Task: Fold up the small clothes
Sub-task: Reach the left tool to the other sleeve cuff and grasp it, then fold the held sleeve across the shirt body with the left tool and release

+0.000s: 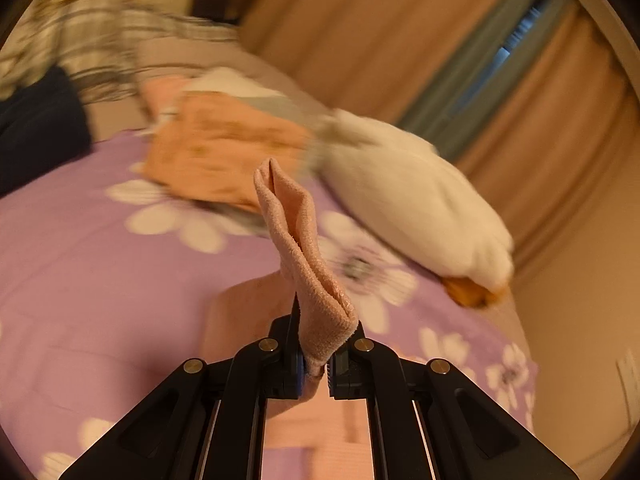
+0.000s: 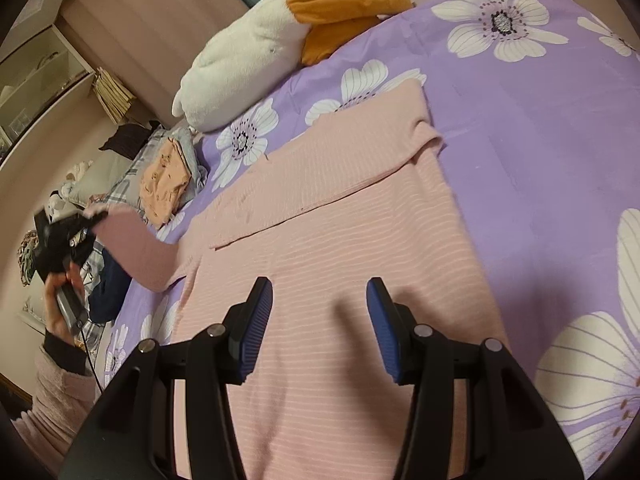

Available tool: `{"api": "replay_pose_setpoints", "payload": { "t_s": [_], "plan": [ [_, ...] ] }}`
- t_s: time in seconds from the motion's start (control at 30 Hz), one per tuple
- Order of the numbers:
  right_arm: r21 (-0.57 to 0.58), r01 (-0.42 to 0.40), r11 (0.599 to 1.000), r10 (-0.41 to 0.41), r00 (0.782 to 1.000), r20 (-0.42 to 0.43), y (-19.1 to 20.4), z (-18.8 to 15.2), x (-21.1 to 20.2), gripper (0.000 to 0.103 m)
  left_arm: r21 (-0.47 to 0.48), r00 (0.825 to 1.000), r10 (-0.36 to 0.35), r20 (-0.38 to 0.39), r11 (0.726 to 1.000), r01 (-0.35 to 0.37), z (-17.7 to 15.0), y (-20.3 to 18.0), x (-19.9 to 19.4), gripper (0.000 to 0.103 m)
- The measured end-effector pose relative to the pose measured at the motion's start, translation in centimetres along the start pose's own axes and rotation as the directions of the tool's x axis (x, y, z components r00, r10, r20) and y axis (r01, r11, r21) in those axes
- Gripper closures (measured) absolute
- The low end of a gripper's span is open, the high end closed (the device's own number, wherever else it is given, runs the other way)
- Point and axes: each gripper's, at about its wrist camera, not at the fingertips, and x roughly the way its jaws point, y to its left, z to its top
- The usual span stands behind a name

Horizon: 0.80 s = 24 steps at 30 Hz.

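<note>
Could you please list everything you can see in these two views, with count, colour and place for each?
sweater: one, pink ribbed, spread flat on the bed, one sleeve lifted at the left
sleeve cuff: one, pink, pinched in the left gripper
bedsheet: one, purple with white flowers, covering the bed
plush duck: one, white with orange beak and feet, at the bed's far edge
folded clothes: one small pile, orange on top, grey-blue beneath, beside the duck
curtains: beige, behind the bed
left gripper: black, shut on the cuff
right gripper: black with blue pads, open above the sweater
hand: one, holding the left gripper's handle
</note>
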Motion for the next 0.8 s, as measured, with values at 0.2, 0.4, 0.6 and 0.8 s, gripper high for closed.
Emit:
{"api": "replay_pose_setpoints", "payload": {
  "t_s": [0.2, 0.4, 0.6, 0.8],
  "plan": [
    [0.029, 0.010, 1.000, -0.011, 1.000, 0.028, -2.2, -0.3, -1.8, 0.053, 0.136, 0.993, -0.067, -0.100, 0.987, 0.081, -3.1, -9.1, 3.9, 0.098],
    [0.063, 0.027, 0.998, -0.030, 0.999, 0.044, -4.3, -0.6, -2.6, 0.053, 0.260, 0.968, -0.073, -0.241, 0.956, 0.137, -9.4, -16.4, 8.7, 0.098],
    [0.093, 0.030, 0.995, -0.034, 0.999, 0.040, -5.8, -0.9, -2.8, 0.053, 0.344, 0.926, -0.004, -0.379, 0.928, 0.144, -16.0, -19.8, 13.7, 0.098],
    [0.111, -0.002, 0.994, -0.002, 1.000, 0.031, -6.0, -0.3, -2.3, 0.047, 0.379, 0.877, 0.040, -0.478, 0.910, 0.165, -19.6, -20.1, 15.1, 0.084]
  ]
}}
